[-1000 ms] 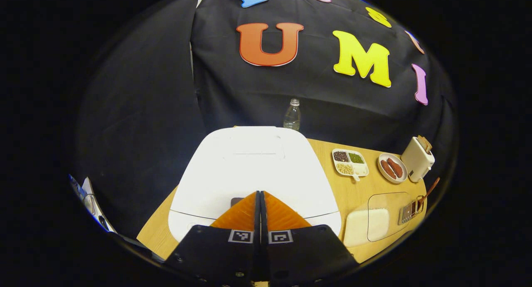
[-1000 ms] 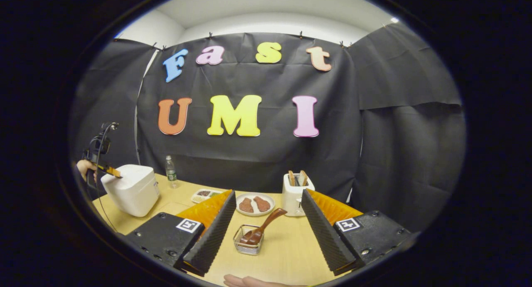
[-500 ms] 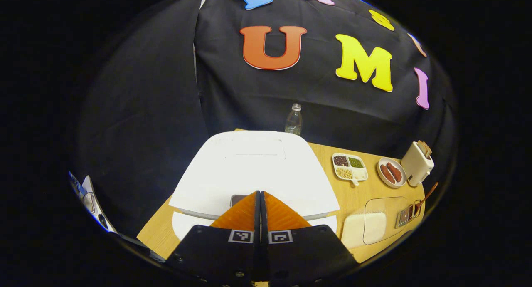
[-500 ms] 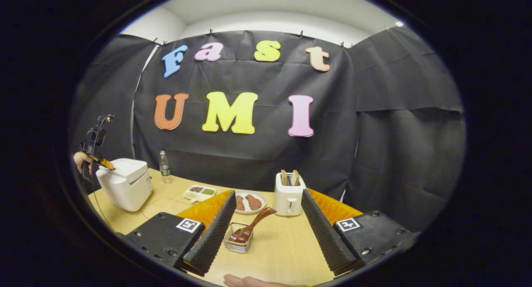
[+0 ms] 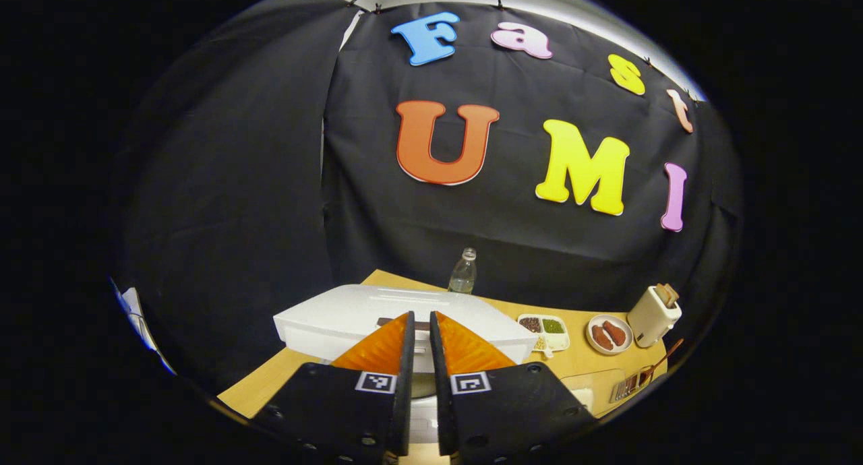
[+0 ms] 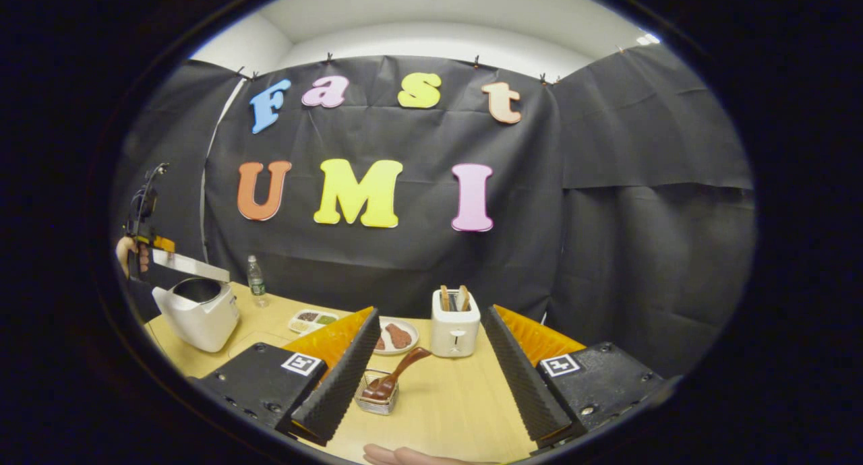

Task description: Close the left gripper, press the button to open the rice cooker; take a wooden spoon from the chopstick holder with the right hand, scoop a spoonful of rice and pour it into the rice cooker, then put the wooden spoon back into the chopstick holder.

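Note:
The white rice cooker point(image 6: 195, 313) stands at the table's left end with its lid point(image 6: 192, 266) swung up and the dark pot showing. In the left gripper view the raised lid point(image 5: 350, 313) lies just beyond my left gripper point(image 5: 419, 320), whose fingers are together with a thin slit and hold nothing. A hand holds that gripper point(image 6: 152, 246) beside the lid. My right gripper point(image 6: 429, 313) is open, low over the table. The wire chopstick holder point(image 6: 374, 401) with the wooden spoon point(image 6: 398, 377) leaning in it sits between its fingers, untouched. The rice tray point(image 5: 583, 391) lies right of the cooker.
A white toaster point(image 6: 453, 323) with toast, a plate of brown food point(image 6: 398, 335), a divided dish of beans point(image 6: 311, 319) and a water bottle point(image 6: 255, 283) stand along the back of the wooden table point(image 6: 452, 411). A hand point(image 6: 404, 457) rests at the near edge.
The cooker's lid has popped up from flat to wide open. My left gripper rose and drew back with it. My right gripper drifted slightly towards the spoon holder.

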`<state>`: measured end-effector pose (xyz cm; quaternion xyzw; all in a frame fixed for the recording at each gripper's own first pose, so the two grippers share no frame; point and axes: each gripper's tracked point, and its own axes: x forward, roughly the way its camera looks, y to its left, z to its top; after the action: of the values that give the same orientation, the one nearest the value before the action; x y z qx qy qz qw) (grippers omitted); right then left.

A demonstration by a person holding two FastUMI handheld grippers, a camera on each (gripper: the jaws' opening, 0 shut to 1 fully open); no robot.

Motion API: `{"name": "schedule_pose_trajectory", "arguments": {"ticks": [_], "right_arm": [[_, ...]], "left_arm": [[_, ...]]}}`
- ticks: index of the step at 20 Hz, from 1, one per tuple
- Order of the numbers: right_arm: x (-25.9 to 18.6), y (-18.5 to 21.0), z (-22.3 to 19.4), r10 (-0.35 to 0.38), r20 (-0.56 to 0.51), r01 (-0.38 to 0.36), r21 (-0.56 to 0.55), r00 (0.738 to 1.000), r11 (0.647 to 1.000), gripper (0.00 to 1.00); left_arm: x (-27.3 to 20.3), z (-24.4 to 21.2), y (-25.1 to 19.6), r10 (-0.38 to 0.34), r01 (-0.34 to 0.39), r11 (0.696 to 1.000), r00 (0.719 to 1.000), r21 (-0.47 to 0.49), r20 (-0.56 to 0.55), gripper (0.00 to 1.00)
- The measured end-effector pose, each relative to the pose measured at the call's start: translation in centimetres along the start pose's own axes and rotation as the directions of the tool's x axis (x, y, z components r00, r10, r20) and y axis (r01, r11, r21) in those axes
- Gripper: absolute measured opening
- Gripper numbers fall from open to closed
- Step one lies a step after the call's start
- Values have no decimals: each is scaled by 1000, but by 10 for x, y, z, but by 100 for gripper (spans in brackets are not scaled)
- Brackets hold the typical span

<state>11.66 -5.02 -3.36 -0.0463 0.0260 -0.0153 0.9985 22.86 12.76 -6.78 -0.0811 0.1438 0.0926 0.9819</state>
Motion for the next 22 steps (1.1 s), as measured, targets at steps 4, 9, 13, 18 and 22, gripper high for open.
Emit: {"name": "schedule_pose_trajectory", "arguments": {"ticks": [4, 9, 13, 18, 22], "right_arm": [[13, 8, -16, 15, 3, -15, 43, 1000, 999, 100], [46, 22, -55, 42, -49, -38, 88, 998, 995, 100], [76, 29, -83, 63, -94, -49, 147, 994, 988, 100], [112, 36, -116, 77, -139, -49, 192, 987, 980, 100], [139, 40, -152, 103, -207, -50, 248, 973, 967, 100]], "left_arm": [[-26, 13, 2, 7, -10, 1000, 995, 28, 104, 53], [-78, 24, 4, 33, -54, 995, 969, 80, 244, 93], [-115, 12, -7, -5, -39, 989, 955, 143, 296, 94], [-154, -14, -23, -53, -2, 984, 950, 176, 307, 94], [-183, -35, -31, -75, 26, 987, 945, 156, 318, 95]]}}
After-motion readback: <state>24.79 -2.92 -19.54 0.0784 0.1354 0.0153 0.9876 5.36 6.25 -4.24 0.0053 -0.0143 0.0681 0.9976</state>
